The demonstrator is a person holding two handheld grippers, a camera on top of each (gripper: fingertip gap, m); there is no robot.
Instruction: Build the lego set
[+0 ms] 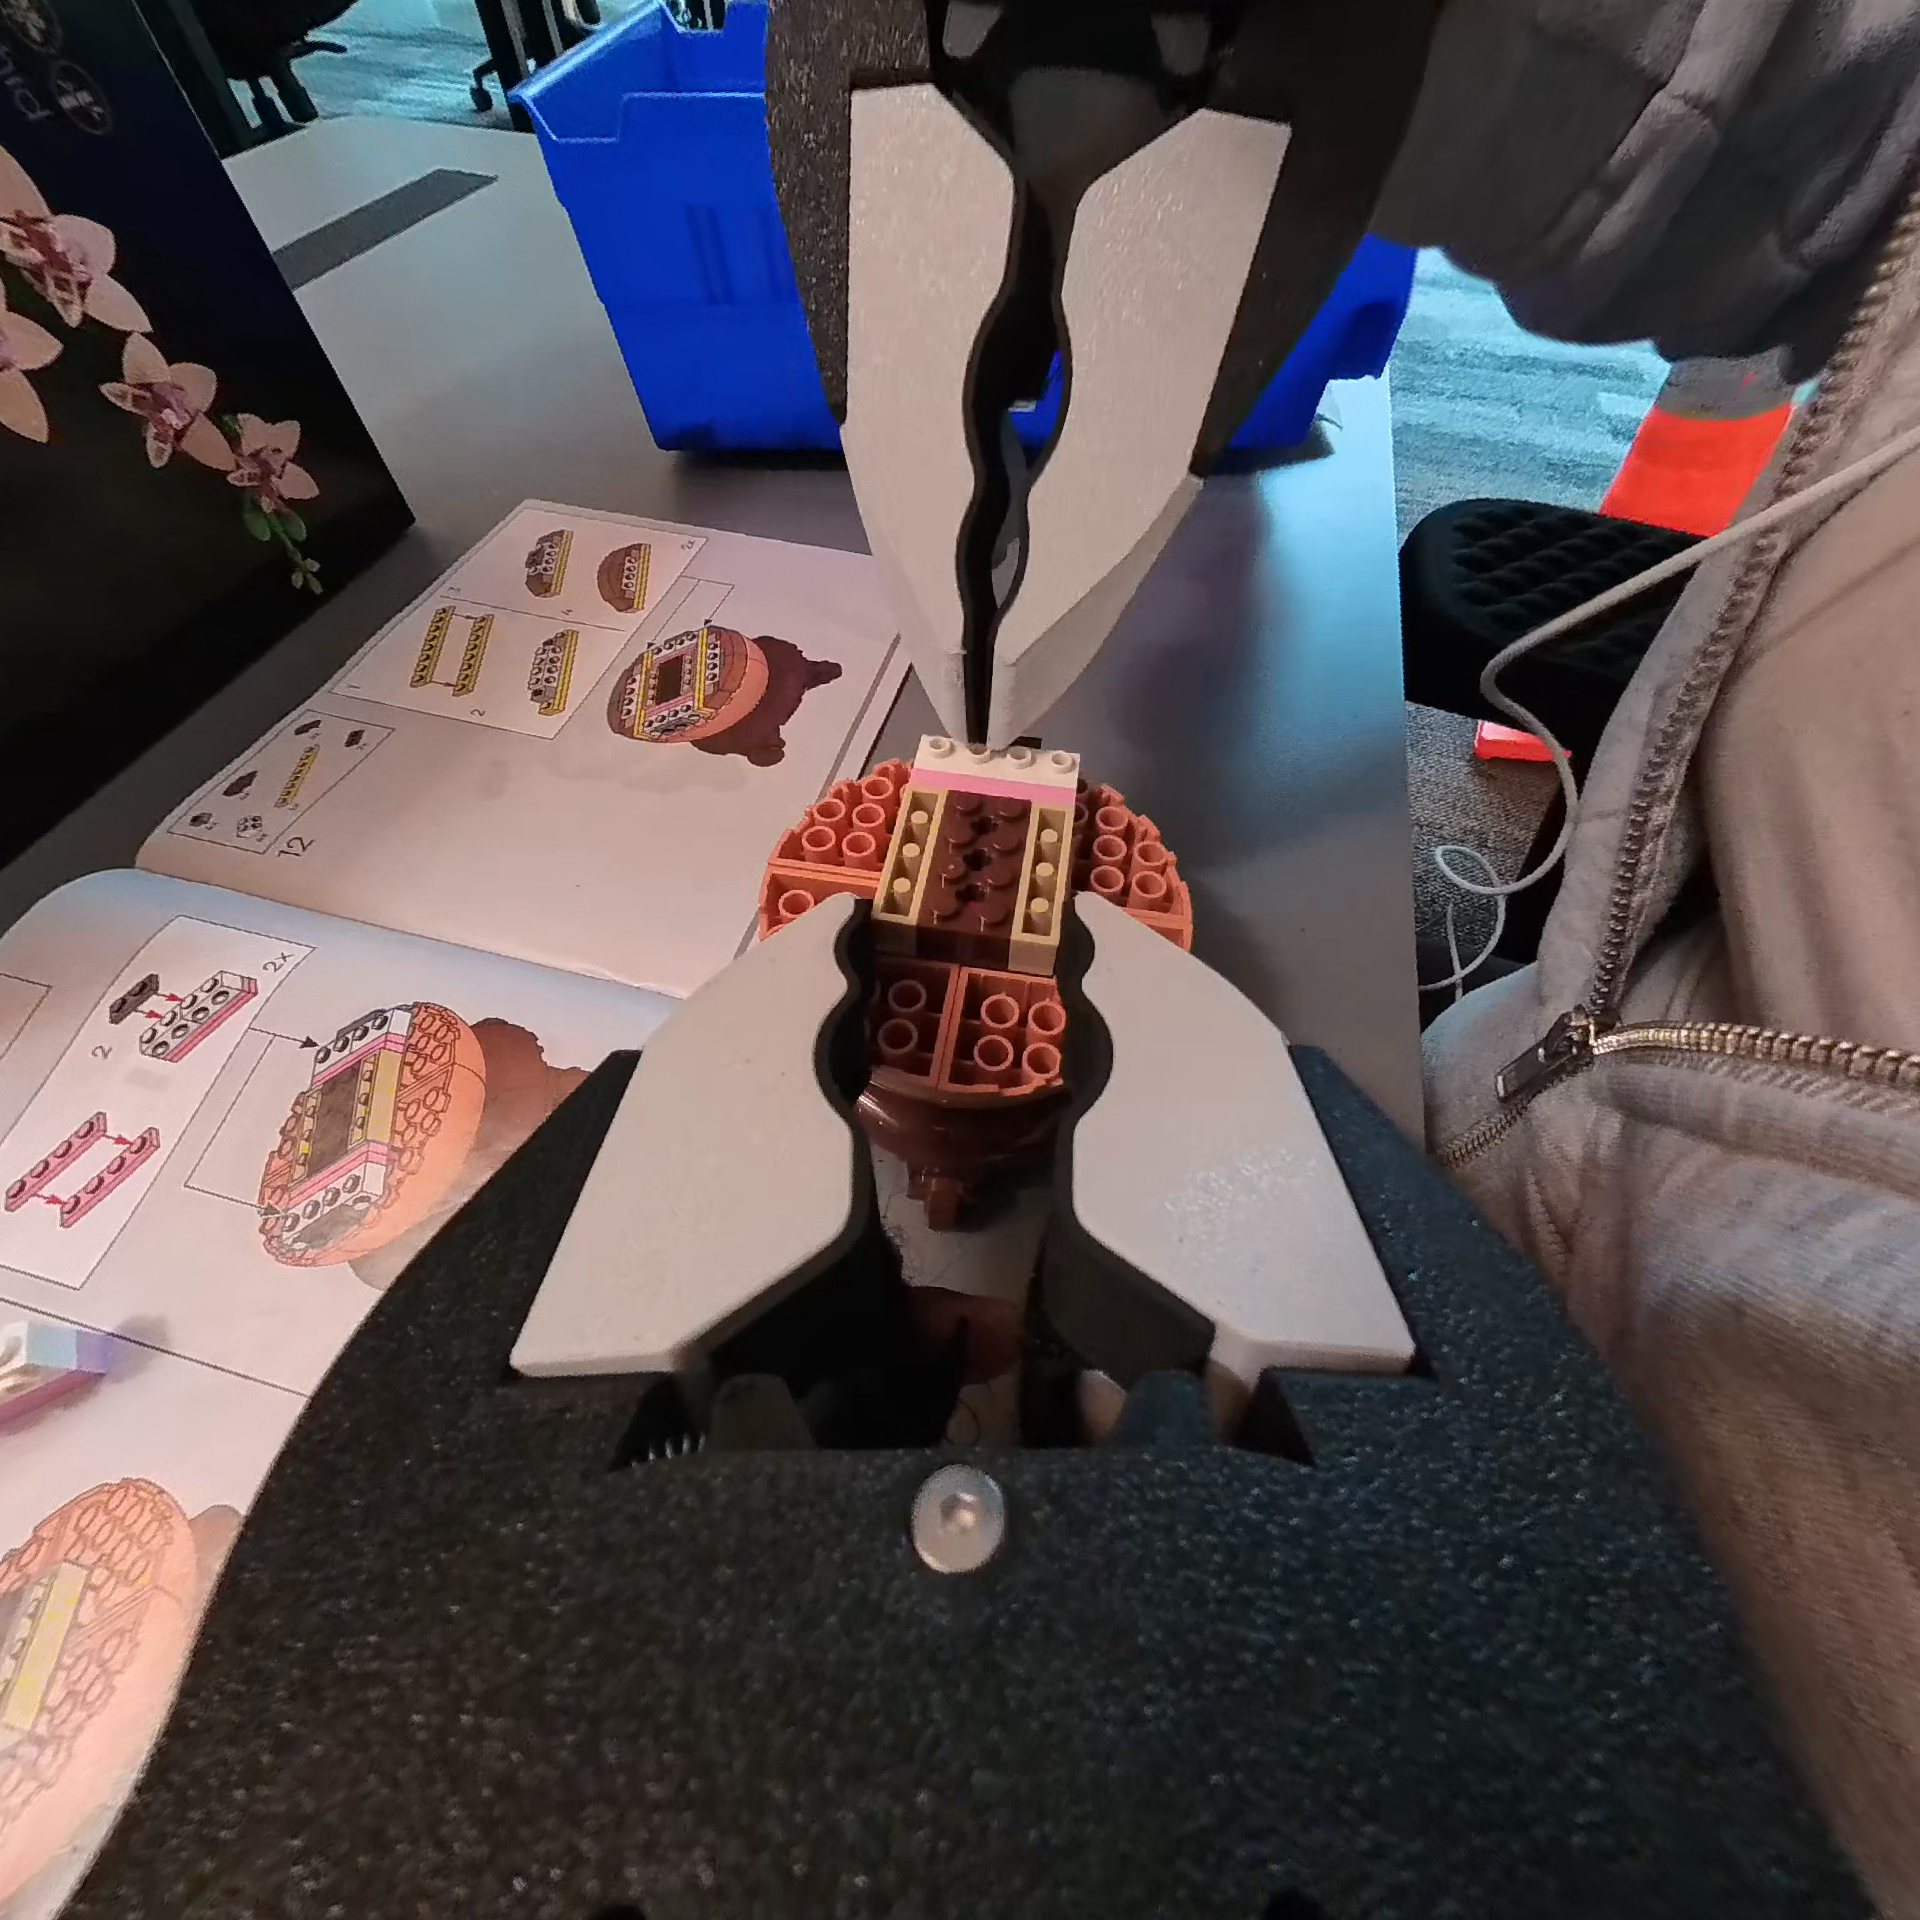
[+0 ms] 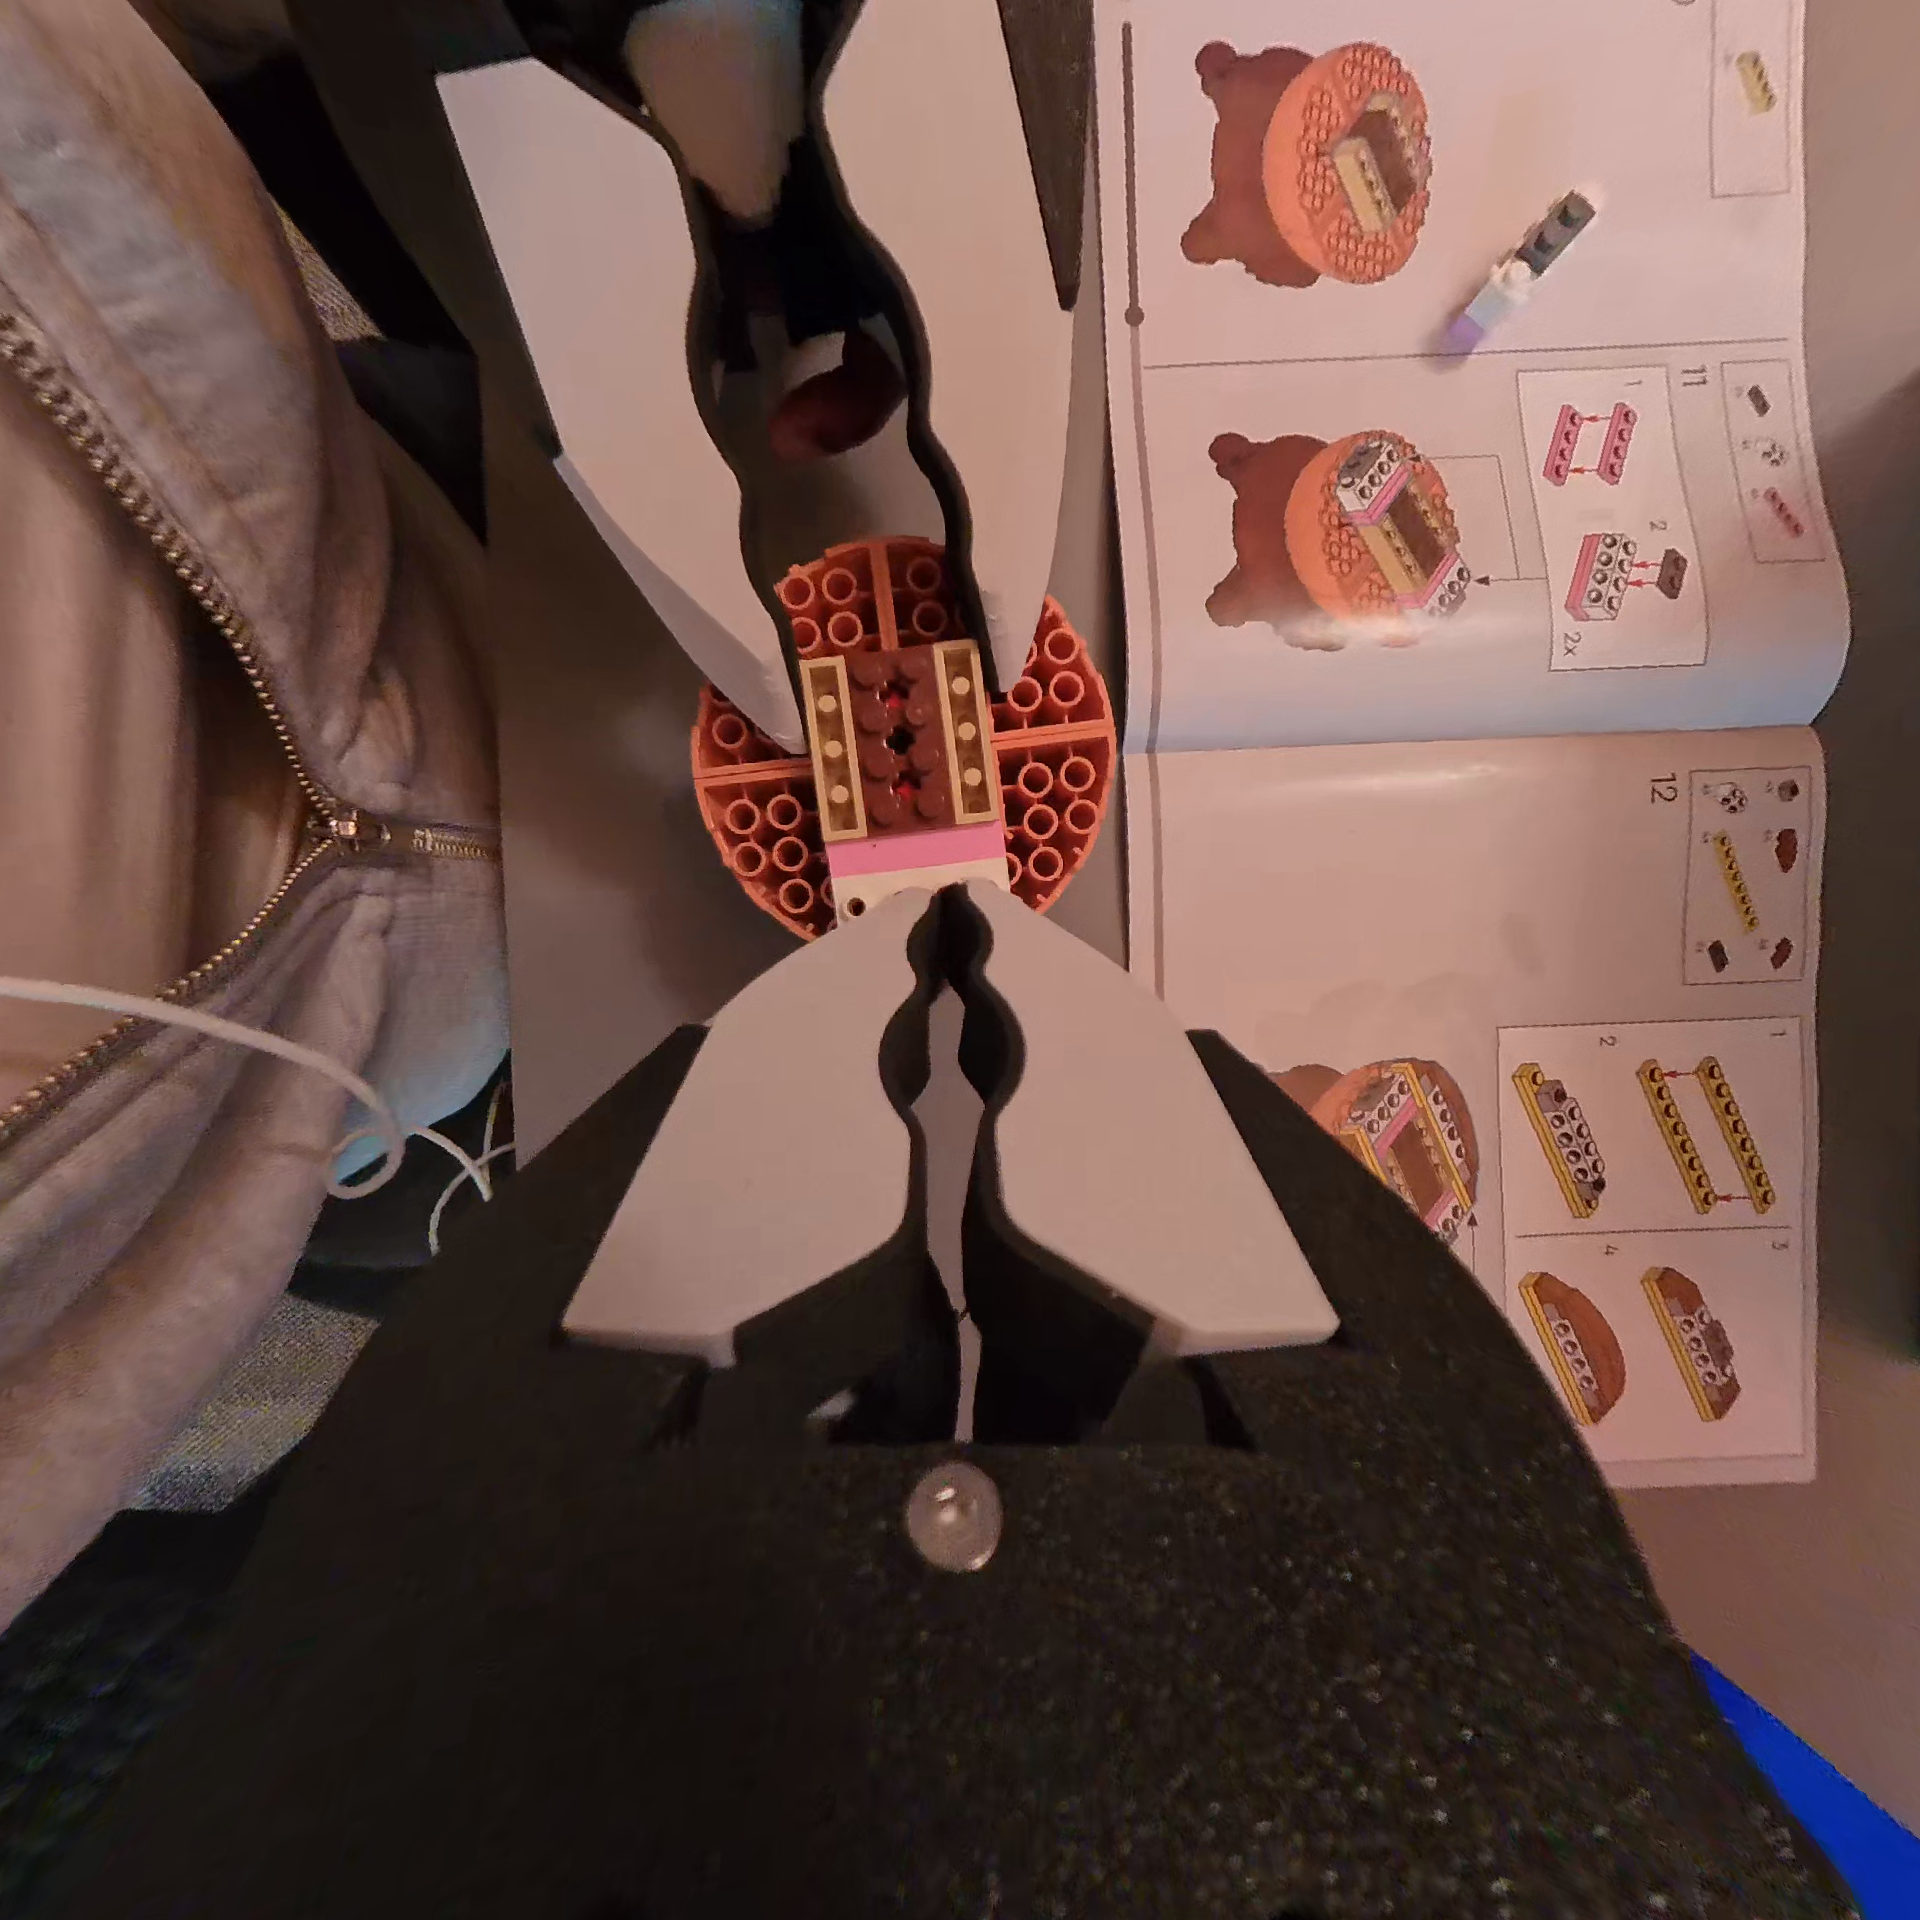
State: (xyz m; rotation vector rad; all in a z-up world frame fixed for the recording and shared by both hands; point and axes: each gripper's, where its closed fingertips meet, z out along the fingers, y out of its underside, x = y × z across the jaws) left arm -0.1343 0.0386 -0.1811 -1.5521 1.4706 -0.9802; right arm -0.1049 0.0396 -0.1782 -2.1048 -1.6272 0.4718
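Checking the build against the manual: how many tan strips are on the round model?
2, both on the round model: one tan strip on the brown centre's jacket side, the other on its booklet side. None seems hidden.

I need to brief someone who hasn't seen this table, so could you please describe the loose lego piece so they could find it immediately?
Start from the open instruction booklet lying on the grey table. The loose lego piece lies alone on the page, away from the round model held by the left gripper. Unlike the printed drawings around it, it is a real white and lilac block with a dark grey end.
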